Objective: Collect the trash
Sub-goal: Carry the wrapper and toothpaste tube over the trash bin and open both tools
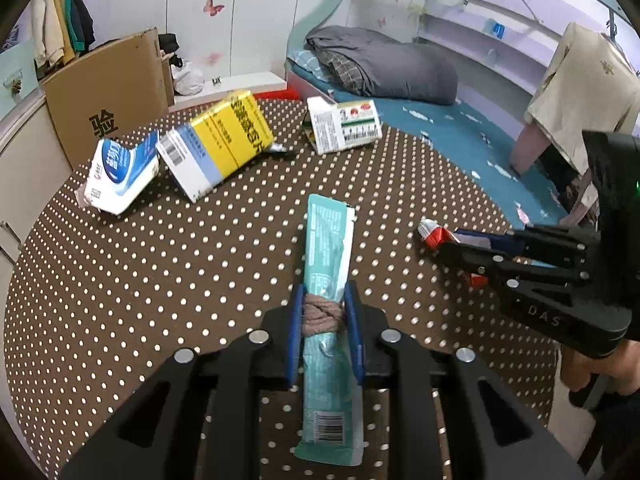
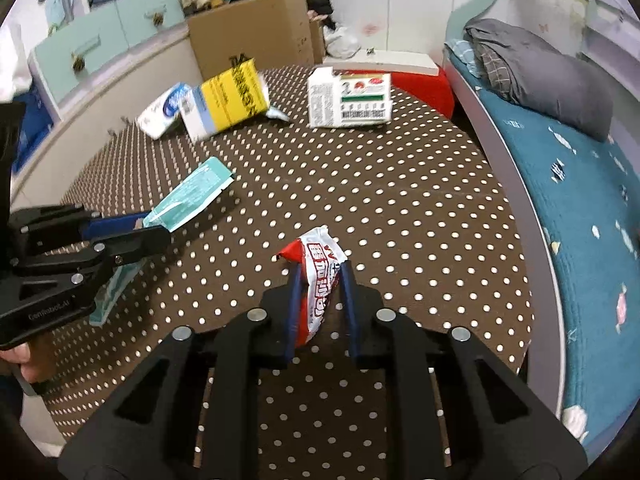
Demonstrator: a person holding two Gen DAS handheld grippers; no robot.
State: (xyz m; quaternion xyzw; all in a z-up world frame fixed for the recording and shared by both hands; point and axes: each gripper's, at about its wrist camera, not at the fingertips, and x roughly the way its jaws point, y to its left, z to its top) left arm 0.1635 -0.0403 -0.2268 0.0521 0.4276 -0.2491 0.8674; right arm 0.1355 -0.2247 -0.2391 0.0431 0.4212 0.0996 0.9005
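A long teal wrapper (image 1: 328, 240) runs lengthwise between the blue pads of my left gripper (image 1: 324, 292), which is shut on it together with a brownish twisted bit (image 1: 320, 314). The right wrist view shows the same teal wrapper (image 2: 192, 192) lifted off the table in the left gripper (image 2: 160, 228). A crumpled red and white wrapper (image 2: 320, 256) sits between the fingers of my right gripper (image 2: 322, 272), pinched at its upper part. From the left wrist view this wrapper (image 1: 434, 232) pokes out past the right gripper (image 1: 444, 242) just above the table.
The brown dotted table (image 1: 160, 260) carries a yellow box (image 1: 228, 136), a blue and white box (image 1: 120, 172) and a white and green box (image 1: 346, 124) at its far side. A cardboard box (image 1: 108, 96) stands behind them. A bed (image 1: 460, 136) runs along the right.
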